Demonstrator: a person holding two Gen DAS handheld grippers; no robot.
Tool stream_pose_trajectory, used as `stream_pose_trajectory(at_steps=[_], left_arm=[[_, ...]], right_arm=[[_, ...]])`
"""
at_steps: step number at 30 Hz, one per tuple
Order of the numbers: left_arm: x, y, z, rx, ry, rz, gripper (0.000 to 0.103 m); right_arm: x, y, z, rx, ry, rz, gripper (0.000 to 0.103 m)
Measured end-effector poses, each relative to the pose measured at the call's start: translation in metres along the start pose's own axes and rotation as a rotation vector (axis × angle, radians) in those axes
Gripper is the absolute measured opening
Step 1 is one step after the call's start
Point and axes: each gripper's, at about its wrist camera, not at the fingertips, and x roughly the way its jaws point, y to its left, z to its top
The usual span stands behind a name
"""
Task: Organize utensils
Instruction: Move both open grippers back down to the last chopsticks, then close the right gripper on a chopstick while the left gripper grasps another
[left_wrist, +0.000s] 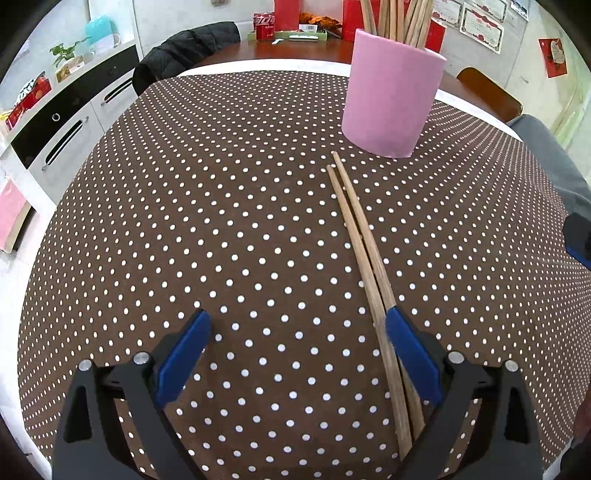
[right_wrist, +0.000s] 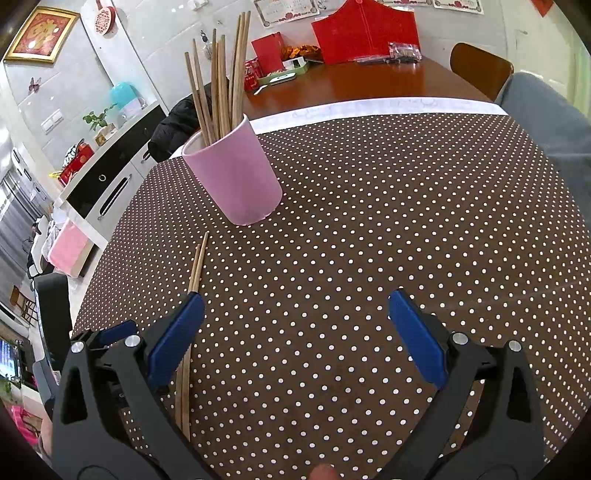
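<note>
A pink cup (left_wrist: 391, 99) holding several wooden chopsticks (left_wrist: 399, 18) stands upright on the dotted brown tablecloth (left_wrist: 221, 221). A loose pair of chopsticks (left_wrist: 358, 236) lies flat on the cloth, pointing at the cup. My left gripper (left_wrist: 297, 317) is open; the pair's near ends run just inside its right finger (left_wrist: 410, 354). In the right wrist view the cup (right_wrist: 236, 173) is at the far left, and the loose pair (right_wrist: 195, 266) passes behind the left finger (right_wrist: 177, 339) of my right gripper (right_wrist: 295, 299), which is open with only cloth between its fingers.
Beyond the cloth, a wooden table (right_wrist: 369, 81) carries red boxes (right_wrist: 365, 33), a cola can (left_wrist: 264, 26) and a green tray. A black jacket (left_wrist: 184, 48) hangs over a chair at the left. Grey clothing (right_wrist: 546, 122) of a person is at the right edge.
</note>
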Motion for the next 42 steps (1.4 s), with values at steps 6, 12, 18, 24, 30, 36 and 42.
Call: stream_pose_trajectory(at_steps=[6,12,18,24,30,36,42], left_arm=[[0.015,-0.005,0.015,0.022,0.001,0.049,0.095],[0.025,-0.002,0.025,0.016,0.006,0.042,0.095],[0.039,0.005,0.047,0.02,-0.004,0.031,0.093],[0.042,-0.001,0.066,0.049,-0.044,0.015,0.069],[0.044,0.012,0.078,0.081,-0.058,-0.019,0.019],[0.051,0.039,0.087,0.105,-0.046,-0.061,0.011],[0.059,0.058,0.095,0.076,-0.044,-0.079,0.015]], right_arm=[[0.003,0.0,0.001,0.002,0.006,0.006,0.097],[0.006,-0.001,0.002,-0.006,0.016,-0.008,0.097],[0.007,0.002,0.006,-0.016,0.016,-0.006,0.097],[0.012,0.005,0.006,-0.016,0.028,-0.012,0.097],[0.026,0.02,0.007,-0.061,0.079,-0.006,0.097],[0.059,0.051,0.008,-0.137,0.182,0.028,0.097],[0.094,0.092,0.015,-0.203,0.266,0.086,0.082]])
